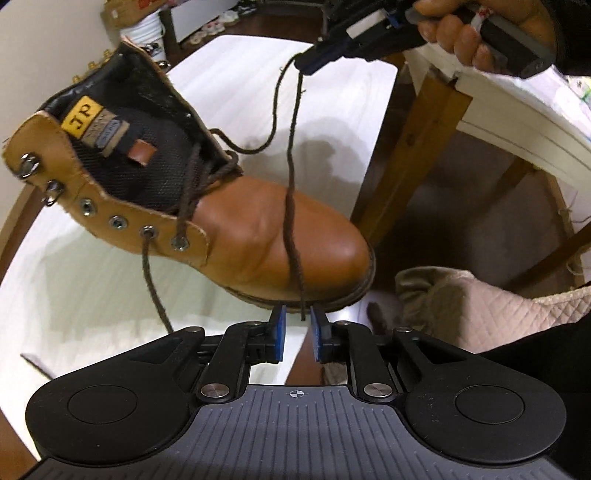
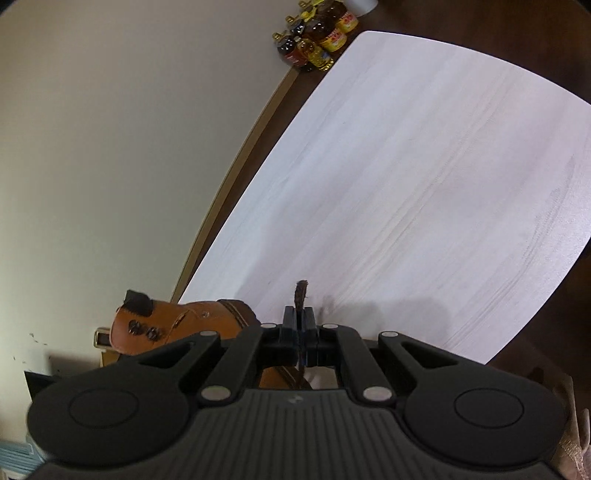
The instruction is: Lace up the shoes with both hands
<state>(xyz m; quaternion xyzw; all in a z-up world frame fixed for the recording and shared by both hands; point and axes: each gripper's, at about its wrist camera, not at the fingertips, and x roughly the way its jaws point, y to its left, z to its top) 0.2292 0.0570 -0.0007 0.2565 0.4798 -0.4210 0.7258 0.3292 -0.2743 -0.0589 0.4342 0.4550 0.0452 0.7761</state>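
Observation:
A tan leather boot (image 1: 258,229) lies on the white table (image 1: 92,295), tongue open, brown lace through its lowest eyelets. One lace strand (image 1: 291,177) rises from the boot to my right gripper (image 1: 306,64), which is shut on it above the toe. From there it hangs down over the toe. Its tip dangles between the blue pads (image 1: 279,334) of my left gripper (image 1: 297,321), which stand apart without pressing it. In the right wrist view the right gripper (image 2: 300,325) pinches the lace (image 2: 301,291), a short piece sticking out past the pads, with the boot (image 2: 166,325) at lower left.
The other lace end (image 1: 155,288) trails from a near eyelet down onto the table. A person's hand (image 1: 461,33) grips the right tool. A wooden furniture leg (image 1: 417,147) and a quilted beige cushion (image 1: 480,306) sit to the right. Oil bottles (image 2: 317,37) stand beyond the table's far end.

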